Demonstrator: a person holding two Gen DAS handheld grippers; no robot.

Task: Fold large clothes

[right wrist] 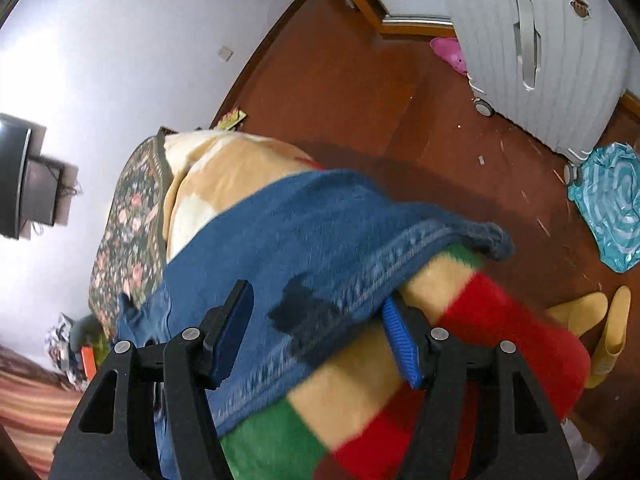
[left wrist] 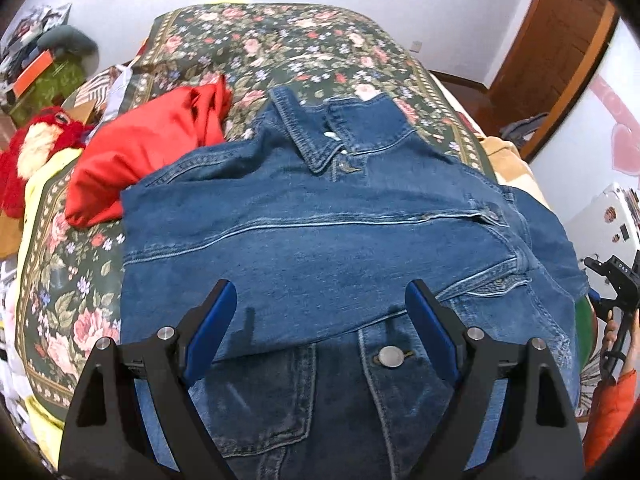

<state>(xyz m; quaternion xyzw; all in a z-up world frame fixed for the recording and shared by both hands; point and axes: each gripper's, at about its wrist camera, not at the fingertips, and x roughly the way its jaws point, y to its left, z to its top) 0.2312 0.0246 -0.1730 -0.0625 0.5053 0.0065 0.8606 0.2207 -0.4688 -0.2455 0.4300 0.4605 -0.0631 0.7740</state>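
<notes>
My left gripper (left wrist: pixel 320 312) hangs over the denim jacket (left wrist: pixel 320 216), jaws wide and holding nothing. The jacket lies on the bed (left wrist: pixel 280 40), collar away from me, a sleeve laid across its body; a red garment (left wrist: pixel 148 140) sits beside it. My right gripper (right wrist: pixel 316 328) has its jaws apart at the jacket's overhanging edge, the denim between them but not pinched. I judge the side fold half done; next I must clamp that edge and carry it inward.
</notes>
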